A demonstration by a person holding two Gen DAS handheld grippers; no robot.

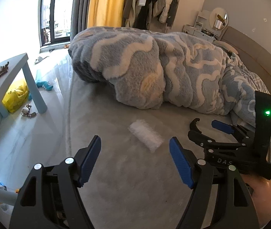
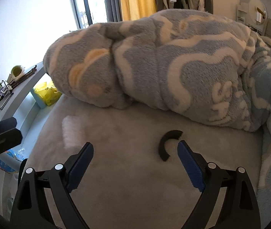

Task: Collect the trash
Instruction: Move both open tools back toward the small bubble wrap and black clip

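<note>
Up close in the left wrist view, the left gripper [image 1: 134, 157] hangs with jaws apart and empty over the grey bed sheet [image 1: 116, 190]; the white crumpled wrapper [image 1: 145, 135] lies just beyond its fingertips, near a rumpled blue blanket [image 1: 154, 64]. Farther right sits the right gripper [image 1: 208, 126] — spread too.

From the right wrist, the right gripper [image 2: 135, 150] gapes empty — a black curved piece [image 2: 167, 144] lies by its right finger, the wrapper [image 2: 72, 131] at the near left.

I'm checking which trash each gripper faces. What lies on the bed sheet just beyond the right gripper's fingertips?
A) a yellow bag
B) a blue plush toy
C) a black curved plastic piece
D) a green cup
C: in the right wrist view, the black curved piece lies on the grey sheet just ahead of the open right gripper.
</note>
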